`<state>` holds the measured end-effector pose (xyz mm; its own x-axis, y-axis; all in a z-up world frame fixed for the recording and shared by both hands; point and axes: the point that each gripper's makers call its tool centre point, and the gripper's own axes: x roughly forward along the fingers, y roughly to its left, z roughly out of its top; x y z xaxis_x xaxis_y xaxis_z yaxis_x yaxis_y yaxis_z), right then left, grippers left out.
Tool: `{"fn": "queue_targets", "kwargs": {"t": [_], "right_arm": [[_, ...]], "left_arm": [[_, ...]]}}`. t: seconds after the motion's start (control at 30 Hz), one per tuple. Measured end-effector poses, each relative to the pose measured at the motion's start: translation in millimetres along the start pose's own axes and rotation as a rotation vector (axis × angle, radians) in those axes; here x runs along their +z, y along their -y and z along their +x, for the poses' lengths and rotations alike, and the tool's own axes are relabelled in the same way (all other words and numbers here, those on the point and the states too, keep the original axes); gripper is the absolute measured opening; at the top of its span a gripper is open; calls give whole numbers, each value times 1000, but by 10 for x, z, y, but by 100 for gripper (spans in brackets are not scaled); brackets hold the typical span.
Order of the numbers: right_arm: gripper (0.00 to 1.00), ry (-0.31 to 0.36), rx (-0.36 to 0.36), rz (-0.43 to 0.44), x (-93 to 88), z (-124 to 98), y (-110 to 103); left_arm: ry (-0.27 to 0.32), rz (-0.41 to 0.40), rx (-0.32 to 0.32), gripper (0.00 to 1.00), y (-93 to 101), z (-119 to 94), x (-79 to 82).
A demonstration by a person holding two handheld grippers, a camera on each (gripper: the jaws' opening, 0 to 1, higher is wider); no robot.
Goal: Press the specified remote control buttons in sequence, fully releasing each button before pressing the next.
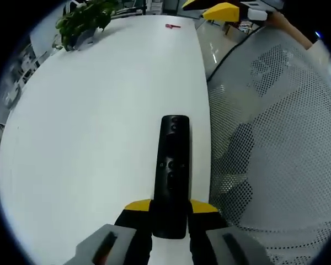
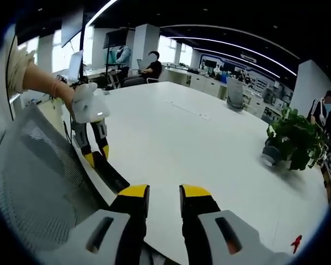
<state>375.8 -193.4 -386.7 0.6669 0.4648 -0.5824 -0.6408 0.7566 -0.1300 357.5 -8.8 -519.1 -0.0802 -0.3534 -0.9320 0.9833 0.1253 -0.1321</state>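
Observation:
A slim black remote (image 1: pixel 174 165) with small buttons points away from me, and my left gripper (image 1: pixel 171 205) is shut on its near end with yellow-tipped jaws, above the white table (image 1: pixel 99 121) near its right edge. In the right gripper view that left gripper (image 2: pixel 97 155), carried by a person's hand (image 2: pixel 71 95), holds the remote (image 2: pixel 113 175) at the table's left edge. My right gripper (image 2: pixel 164 194) hovers over the table's near edge, to the right of the remote and apart from it. It is open by a narrow gap with nothing between. Its yellow tip (image 1: pixel 223 10) shows far off.
A potted plant (image 1: pixel 85 19) (image 2: pixel 292 138) stands at the table's far side. A small red object (image 1: pixel 172 25) (image 2: pixel 295 242) lies on the table. A grey mesh chair (image 1: pixel 276 149) (image 2: pixel 38 182) sits beside the table edge. People sit at desks (image 2: pixel 149 66) behind.

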Motion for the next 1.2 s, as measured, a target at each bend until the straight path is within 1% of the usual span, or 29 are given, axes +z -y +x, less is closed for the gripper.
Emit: {"fn": "queue_targets", "kwargs": {"t": [0.07, 0.2, 0.3, 0.5, 0.57, 0.63, 0.7, 0.77, 0.83, 0.87, 0.9, 0.97, 1.0, 1.07, 1.13, 1.2], "right_arm": [[22, -3, 6, -1, -6, 6, -8], [22, -11, 27, 5, -19, 18, -40], [22, -14, 41, 5, -21, 27, -67], [22, -33, 77, 9, -37, 52, -133], [21, -39, 82, 1, -40, 57, -147], [21, -51, 94, 3, -54, 64, -170], [21, -66, 112, -1, -63, 78, -203], [20, -90, 150, -4, -73, 96, -277], [18, -122, 223, -17, -97, 117, -407], [18, -146, 246, -57, -118, 144, -444], [16, -163, 250, -87, -134, 166, -454], [14, -211, 247, -185, -168, 226, -451], [13, -225, 261, -208, -178, 243, -471], [11, -240, 287, -234, -185, 289, -506], [8, -248, 317, -232, -182, 378, -545], [4, -258, 364, -232, -193, 473, -615]], "left_arm": [[6, 5, 8, 24, -4, 0, 0], [13, 53, 31, 24, 5, 4, -8], [52, 45, 50, 24, -6, -6, -15], [110, 60, 85, 24, -3, 1, -26], [131, 105, 106, 24, -3, -1, -19], [142, 87, 104, 24, 8, -5, -29], [161, 95, 104, 24, 4, -7, -29], [177, 99, 103, 24, 5, -9, -31], [192, 104, 103, 24, 9, -14, -28], [197, 105, 104, 24, 9, -12, -29], [202, 111, 104, 24, 10, -12, -27], [206, 113, 102, 24, 3, -5, -25], [206, 119, 101, 24, 2, -4, -24], [207, 129, 97, 24, 0, 0, -24], [206, 136, 94, 24, -2, 3, -25], [204, 138, 93, 24, -2, 4, -26]]}}
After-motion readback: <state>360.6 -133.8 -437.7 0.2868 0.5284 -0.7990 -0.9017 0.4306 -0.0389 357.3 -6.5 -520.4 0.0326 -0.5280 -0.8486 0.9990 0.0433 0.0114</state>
